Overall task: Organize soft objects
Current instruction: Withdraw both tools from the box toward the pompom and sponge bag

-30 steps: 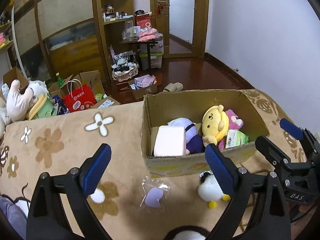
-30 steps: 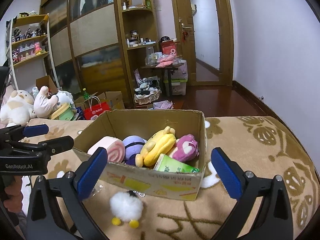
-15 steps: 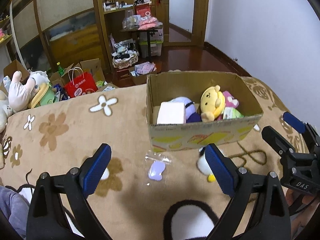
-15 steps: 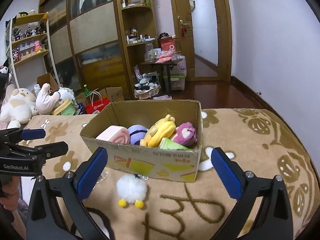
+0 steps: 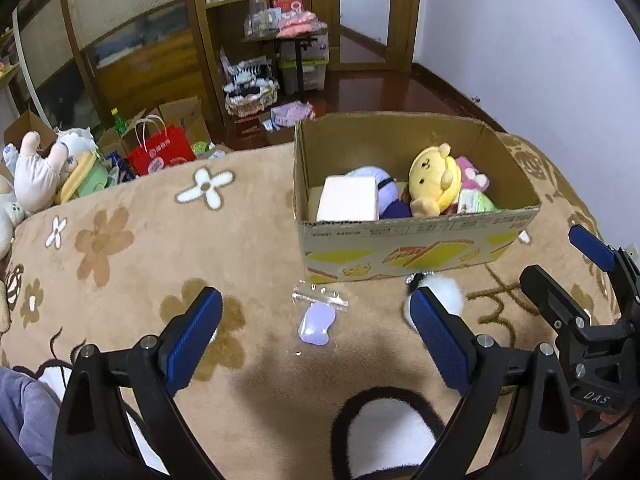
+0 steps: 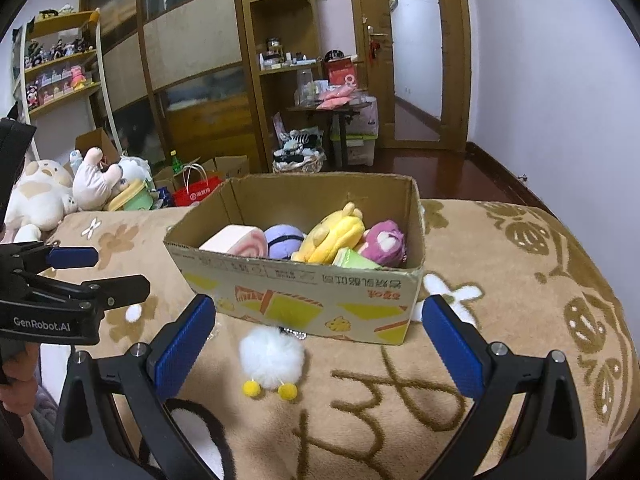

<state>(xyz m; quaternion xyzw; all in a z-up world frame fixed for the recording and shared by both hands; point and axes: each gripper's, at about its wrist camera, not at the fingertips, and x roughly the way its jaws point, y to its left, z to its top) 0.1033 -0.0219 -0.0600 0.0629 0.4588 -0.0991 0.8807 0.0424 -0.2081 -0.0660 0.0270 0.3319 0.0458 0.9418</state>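
So both grippers are being held wide apart here, nothing being gripped by either one. The left gripper [image 5: 316, 336] is being hovered over the tan flower-patterned blanket [image 5: 160, 248], its blue pads sitting at the lower left and lower right of the left wrist frame. Right between them, a small clear bag with a purple soft piece [image 5: 316, 318] is lying flat on the blanket, just in front of the cardboard box [image 5: 416, 252].

The right gripper [image 6: 320, 344] is being pointed at the white fluffy ball toy [image 6: 272, 354], which is sitting near the centre of the right wrist frame, touching or just about touching the box's front wall [image 6: 312, 300], two little yellow feet being shown toward the camera. In the left wrist view that same fluffy ball [image 5: 444, 296] is being half hidden behind the right pad.

Inside the box, a pink roll cushion [image 6: 240, 242], a purple round plush [image 6: 284, 238], a yellow plush [image 6: 332, 234], a magenta plush [image 6: 384, 244] and a green packet [image 6: 354, 260] are being kept packed side by side.

At the upper left of the left wrist frame, a pile of stuffed animals [image 5: 36, 172] and a red paper bag [image 5: 164, 154] are being seen beyond the blanket's edge
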